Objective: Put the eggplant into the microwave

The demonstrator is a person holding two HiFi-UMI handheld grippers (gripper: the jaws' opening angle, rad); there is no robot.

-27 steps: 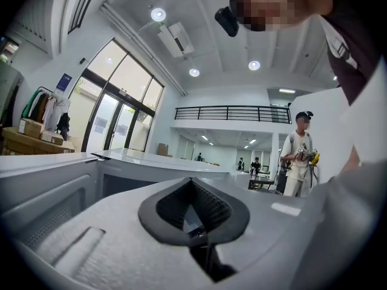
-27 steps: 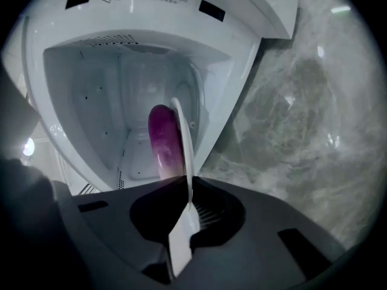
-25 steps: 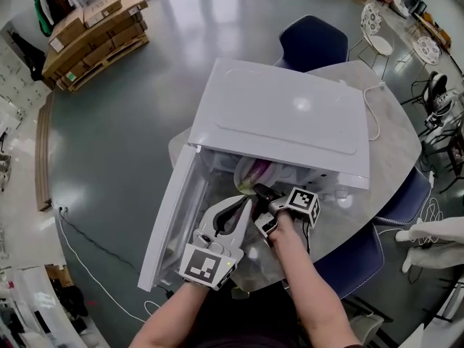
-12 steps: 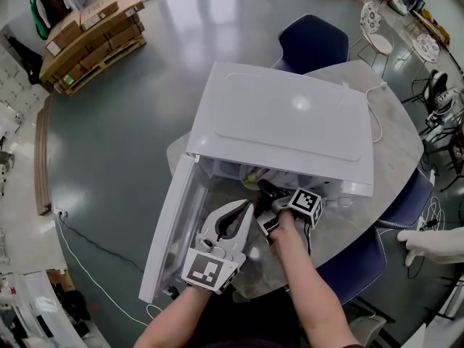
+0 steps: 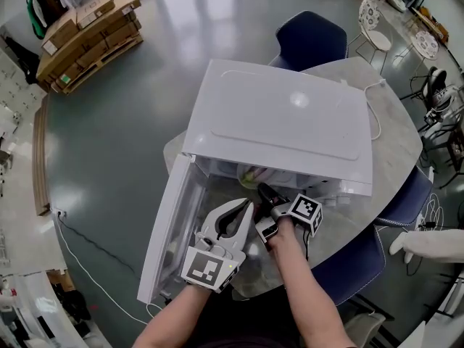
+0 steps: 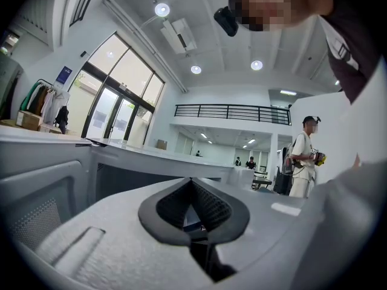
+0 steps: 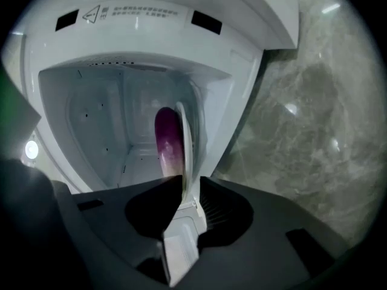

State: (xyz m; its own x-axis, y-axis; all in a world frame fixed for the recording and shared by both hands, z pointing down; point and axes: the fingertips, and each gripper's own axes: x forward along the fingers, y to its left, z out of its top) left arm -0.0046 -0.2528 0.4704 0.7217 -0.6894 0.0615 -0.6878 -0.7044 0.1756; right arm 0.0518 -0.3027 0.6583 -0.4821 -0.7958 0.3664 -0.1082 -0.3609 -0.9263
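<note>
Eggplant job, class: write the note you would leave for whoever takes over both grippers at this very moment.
Left gripper: shut, empty, beside the open door.
Right gripper: at the mouth of the microwave, jaws just opened; a thin white edge runs between them, apparently not pinched.
Done: the eggplant lies inside the cavity.
Left to do: back that gripper out, then probably close the door.

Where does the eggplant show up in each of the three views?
Head view: the eggplant sits just inside the open microwave, under its top's front edge.
Left gripper view: not in it.
Right gripper view: eggplant at centre, in the cavity, left of a plate seen edge-on.
Shared landmark: the white microwave.
</note>
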